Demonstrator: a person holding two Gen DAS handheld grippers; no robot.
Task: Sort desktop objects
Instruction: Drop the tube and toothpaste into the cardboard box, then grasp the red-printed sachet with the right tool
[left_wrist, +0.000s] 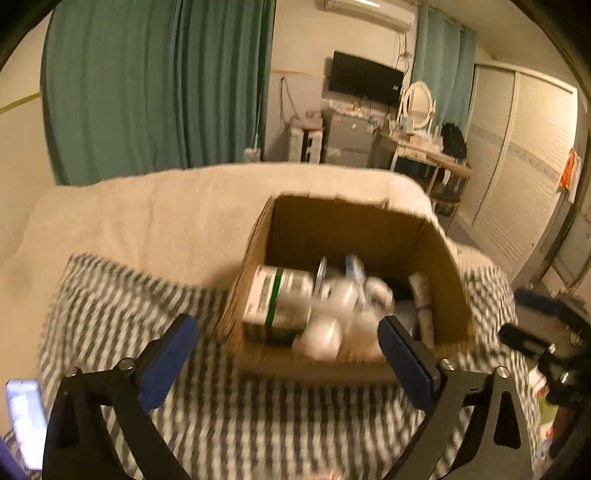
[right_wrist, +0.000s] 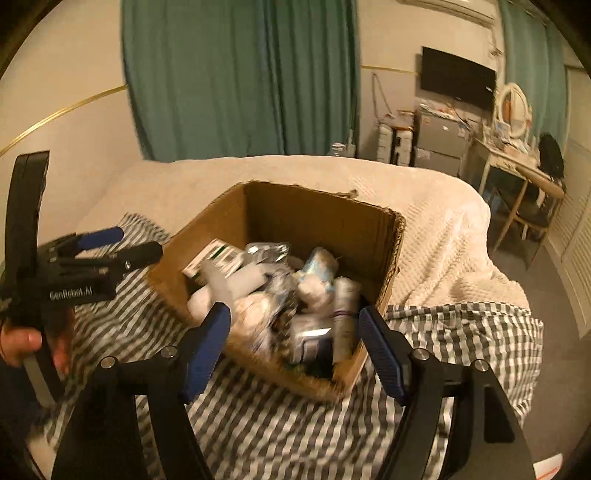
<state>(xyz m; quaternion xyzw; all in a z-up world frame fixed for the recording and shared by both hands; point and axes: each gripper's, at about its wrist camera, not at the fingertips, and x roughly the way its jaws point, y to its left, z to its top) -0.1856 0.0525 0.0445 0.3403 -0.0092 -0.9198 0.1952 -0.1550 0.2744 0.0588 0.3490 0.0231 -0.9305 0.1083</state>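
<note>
Inside the box (right_wrist: 384, 254), on the checked cloth (right_wrist: 461, 325), a white tube (right_wrist: 343, 314) lies lengthwise along the right wall and a green-striped carton (left_wrist: 280, 302) leans left. Both grippers, left (left_wrist: 286, 339) and right (right_wrist: 295, 336), hover wide open and empty at the near rim. Blur muddles the middle pile.

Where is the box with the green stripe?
The green-striped box lies inside the cardboard box, at its left end in the left wrist view, beside white bottles, ahead of the open left gripper.
</note>
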